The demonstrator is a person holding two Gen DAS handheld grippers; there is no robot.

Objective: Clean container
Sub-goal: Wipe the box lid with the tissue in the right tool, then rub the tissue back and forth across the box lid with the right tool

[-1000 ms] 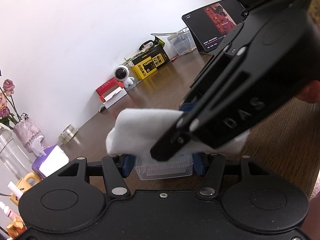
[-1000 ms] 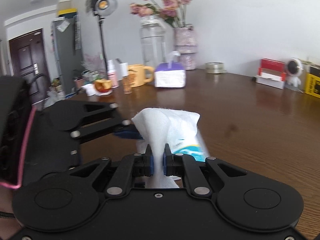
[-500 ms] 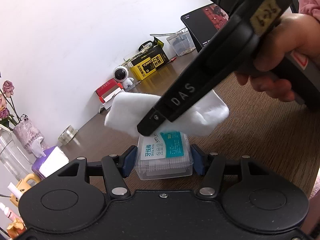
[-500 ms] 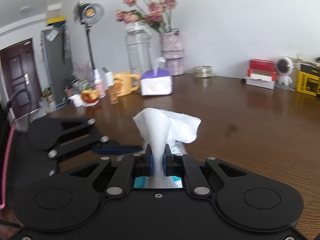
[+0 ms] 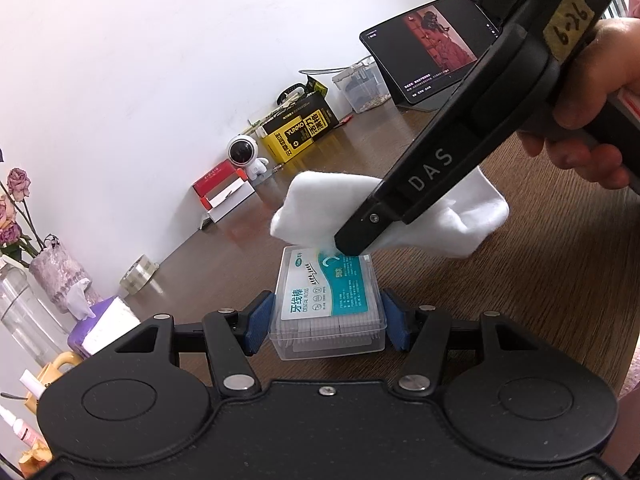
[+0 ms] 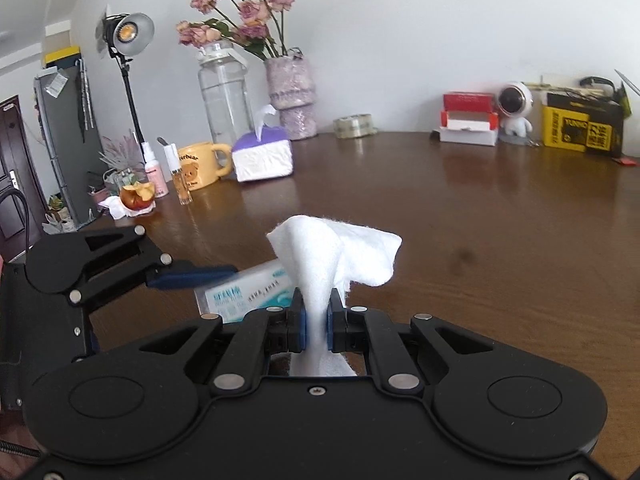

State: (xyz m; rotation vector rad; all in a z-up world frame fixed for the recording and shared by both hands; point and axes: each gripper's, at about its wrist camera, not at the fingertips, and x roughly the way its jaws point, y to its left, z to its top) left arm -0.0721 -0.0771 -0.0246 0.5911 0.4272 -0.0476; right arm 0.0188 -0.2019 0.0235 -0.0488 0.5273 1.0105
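The container [image 5: 328,304], a clear plastic dental-floss box with a teal and white label on its lid, sits flat on the brown wooden bench [image 5: 540,280], clamped at its two short sides between the blue pads of the left gripper [image 5: 326,320], whose jaws are closed to the width of the box. Above its far edge, the right gripper [image 6: 316,322] has its jaws pinched tight on a white wipe [image 5: 320,204], which bunches between the pads and fans out loosely beyond them; in the left wrist view a lower fold of the wipe touches or nearly touches the far rim of the lid. The step in hand looks to be wiping the lid. To do it well, bring the loose part of the wipe flat onto the label, not the hard tip of the tool, and draw it across the full length of the lid with light pressure, so the box does not tip or slip out of its clamp. The left side should hold the box level and firm against the bench. Further back, by the wall, a tissue box [image 6: 262,158] and a yellow mug [image 6: 202,164] stand well apart from the work.
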